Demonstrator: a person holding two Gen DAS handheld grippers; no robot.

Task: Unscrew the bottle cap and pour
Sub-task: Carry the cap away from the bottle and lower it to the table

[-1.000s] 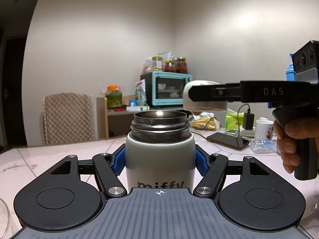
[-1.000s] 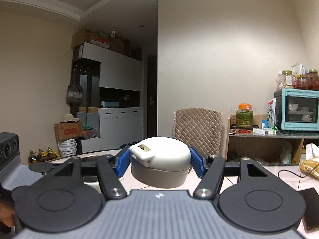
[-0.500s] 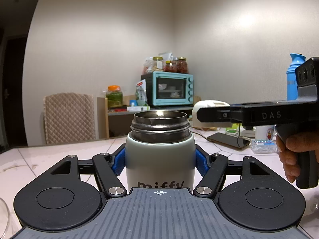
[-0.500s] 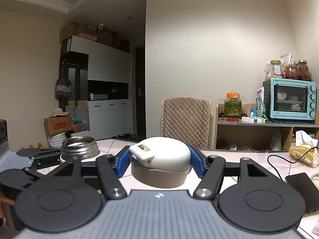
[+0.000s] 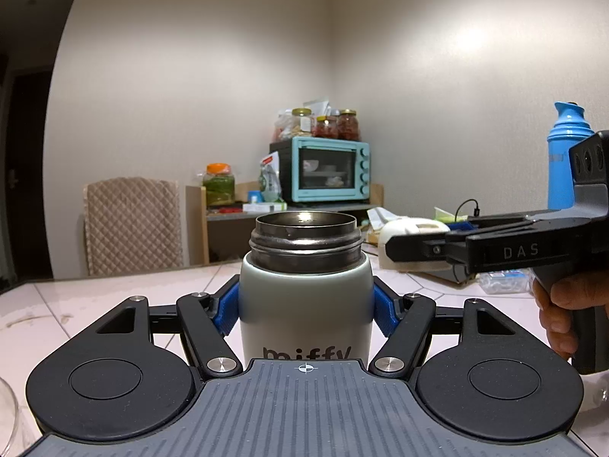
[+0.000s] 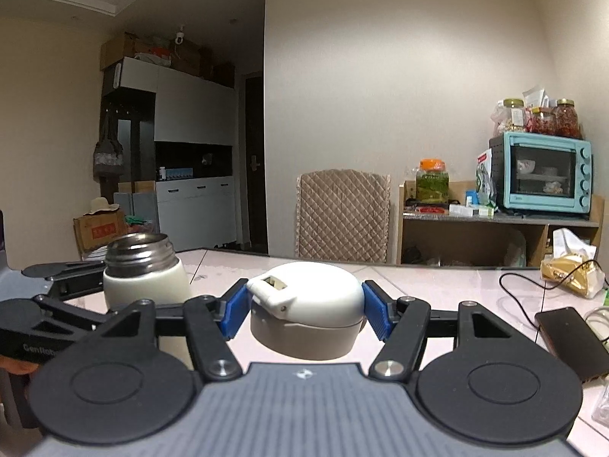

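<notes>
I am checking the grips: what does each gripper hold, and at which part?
Left gripper clamps the white steel-necked bottle at its body sides. Right gripper clamps the white domed cap at its sides.

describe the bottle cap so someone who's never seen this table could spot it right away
Start at the pale tiled table in front of the teal toaster oven. To the right of the open steel-mouthed bottle, the right gripper holds the cap between its blue pads. It is the only domed cream lid there, with a small square latch on top and a grey rim beneath.
</notes>
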